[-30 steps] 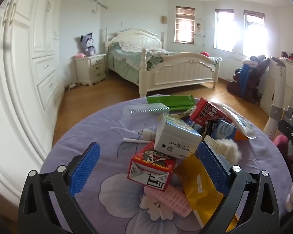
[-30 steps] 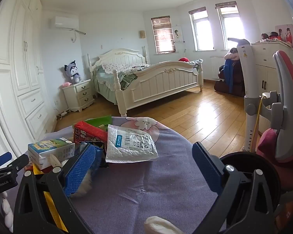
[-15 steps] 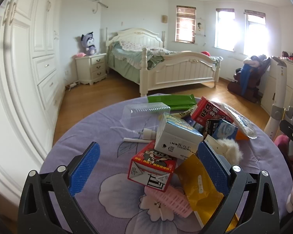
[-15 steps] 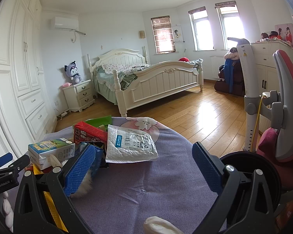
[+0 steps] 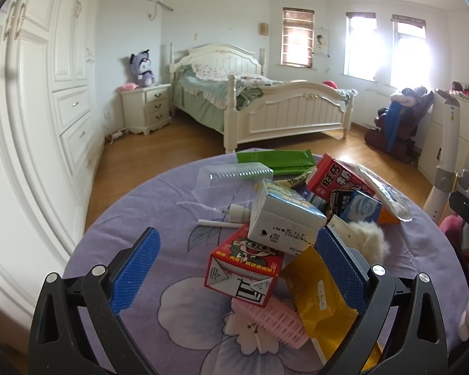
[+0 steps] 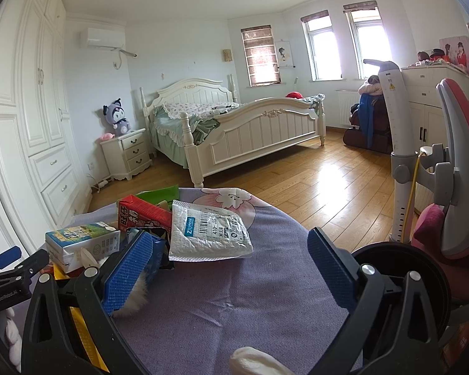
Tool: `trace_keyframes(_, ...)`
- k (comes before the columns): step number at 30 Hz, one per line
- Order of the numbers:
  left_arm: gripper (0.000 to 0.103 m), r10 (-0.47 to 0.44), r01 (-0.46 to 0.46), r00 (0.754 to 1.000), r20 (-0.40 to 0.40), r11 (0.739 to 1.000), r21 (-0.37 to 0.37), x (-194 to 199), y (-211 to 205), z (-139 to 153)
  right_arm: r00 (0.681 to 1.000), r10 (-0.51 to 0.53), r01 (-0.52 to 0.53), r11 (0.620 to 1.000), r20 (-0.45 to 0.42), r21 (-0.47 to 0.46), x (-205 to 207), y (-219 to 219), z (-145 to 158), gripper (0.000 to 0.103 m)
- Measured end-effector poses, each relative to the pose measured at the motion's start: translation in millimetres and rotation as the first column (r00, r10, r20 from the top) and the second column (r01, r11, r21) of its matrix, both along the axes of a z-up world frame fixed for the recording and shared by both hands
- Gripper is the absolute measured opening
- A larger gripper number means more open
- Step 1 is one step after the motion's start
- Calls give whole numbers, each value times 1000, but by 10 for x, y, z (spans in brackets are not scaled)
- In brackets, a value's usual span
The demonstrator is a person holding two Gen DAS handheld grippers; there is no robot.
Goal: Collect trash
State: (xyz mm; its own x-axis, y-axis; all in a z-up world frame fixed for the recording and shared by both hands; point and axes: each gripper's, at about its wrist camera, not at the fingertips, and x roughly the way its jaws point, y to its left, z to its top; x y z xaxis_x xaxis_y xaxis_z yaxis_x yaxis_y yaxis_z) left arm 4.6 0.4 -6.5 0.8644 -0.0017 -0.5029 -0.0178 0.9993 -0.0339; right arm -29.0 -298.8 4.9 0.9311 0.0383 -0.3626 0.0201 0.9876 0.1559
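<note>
Lying between open left tongs [image 5: 239, 261]: red carton [image 5: 245, 264]

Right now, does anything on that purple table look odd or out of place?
Yes: the trash is a jumbled heap. A white carton lies tilted on top of a red cartoon carton, which rests askew on a pink comb. Nothing looks spilled. Both the left gripper and right gripper are open.

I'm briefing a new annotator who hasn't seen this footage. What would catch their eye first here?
Probably the heap of trash on the purple floral tablecloth: a white carton lies on a red cartoon carton, with a yellow pouch to its right. Both the left gripper and right gripper are open and empty. Behind, a white bed fills the bright room.
</note>
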Motion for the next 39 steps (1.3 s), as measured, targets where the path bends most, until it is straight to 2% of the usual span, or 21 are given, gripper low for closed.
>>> trace_keyframes(23, 99, -5, 5, 1000, 15, 1000, -11, -7, 11, -2, 1000, 3, -3, 1000, -7, 15, 38, 27, -6, 98)
trace_keyframes(25, 99, -26, 28, 999, 43, 998, -55, -76, 67, 23, 999, 23, -21, 999, -36, 43, 96, -3, -20, 98)
trace_keyframes(27, 99, -70, 74, 997, 38, 990, -118, -140, 156, 32, 994, 62, -54, 995, -89, 87, 171, -93, -36, 98)
trace_keyframes(29, 99, -115, 115, 993, 8, 984, -134, -174, 221, 29, 989, 77, -67, 994, -123, 90, 227, -164, -32, 98)
trace_keyframes(31, 99, -152, 150, 988, -2, 978, -148, -159, 265, 57, 981, 117, -97, 987, -155, 131, 336, -239, 14, 98)
trace_keyframes(32, 99, -167, 166, 986, -1, 980, -112, -111, 248, 77, 972, 153, -127, 980, -179, 153, 417, -257, 30, 98)
trace_keyframes(33, 99, -183, 180, 983, -6, 974, -139, -56, 258, 114, 956, 195, -162, 974, -217, 160, 553, -221, 42, 98)
trace_keyframes(35, 99, -216, 206, 976, -41, 965, -161, 116, 215, 186, 932, 240, -204, 966, -271, 157, 797, -148, 47, 98)
trace_keyframes(36, 99, -225, 201, 969, -106, 960, -197, 191, 226, 186, 922, 259, -223, 963, -288, 151, 912, -112, 33, 98)
trace_keyframes(38, 99, -229, 214, 960, -159, 971, -109, 406, 69, 146, 898, 291, -259, 956, -329, 138, 1150, -15, -12, 98)
trace_keyframes(39, 99, -239, 225, 955, -174, 970, -96, 484, 7, 125, 891, 297, -272, 955, -344, 121, 1247, 34, -40, 98)
